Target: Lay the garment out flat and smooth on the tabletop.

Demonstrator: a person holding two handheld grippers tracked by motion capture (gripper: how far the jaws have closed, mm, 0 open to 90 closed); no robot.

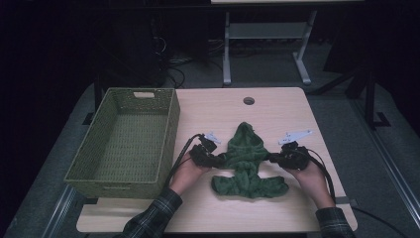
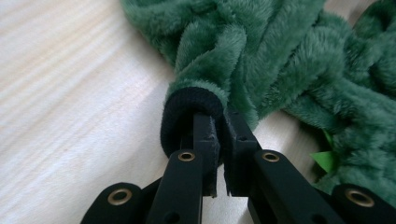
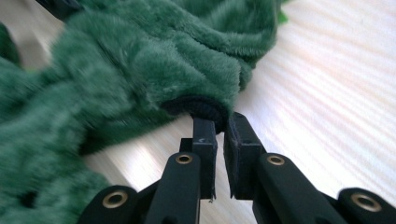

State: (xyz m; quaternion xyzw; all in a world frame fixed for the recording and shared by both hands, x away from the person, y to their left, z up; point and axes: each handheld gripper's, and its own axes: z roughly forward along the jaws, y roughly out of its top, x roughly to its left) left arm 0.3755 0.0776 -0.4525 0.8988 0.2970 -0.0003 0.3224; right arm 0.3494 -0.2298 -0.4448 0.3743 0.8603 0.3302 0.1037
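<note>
High view: each tool (image 1: 219, 159) (image 1: 272, 158) clamps a hoodie (image 1: 246, 163) cuff; basket (image 1: 106, 171) near left, bare tabletop (image 1: 277, 106) beyond.

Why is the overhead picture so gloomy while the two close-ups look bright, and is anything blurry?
High view: dim, the room behind nearly black, only the table and basket lit. Left gripper view: bright, the green garment and its dark cuff sharp. Right gripper view: bright, the fleece at left smeared out of focus, the jaws crisp.
</note>
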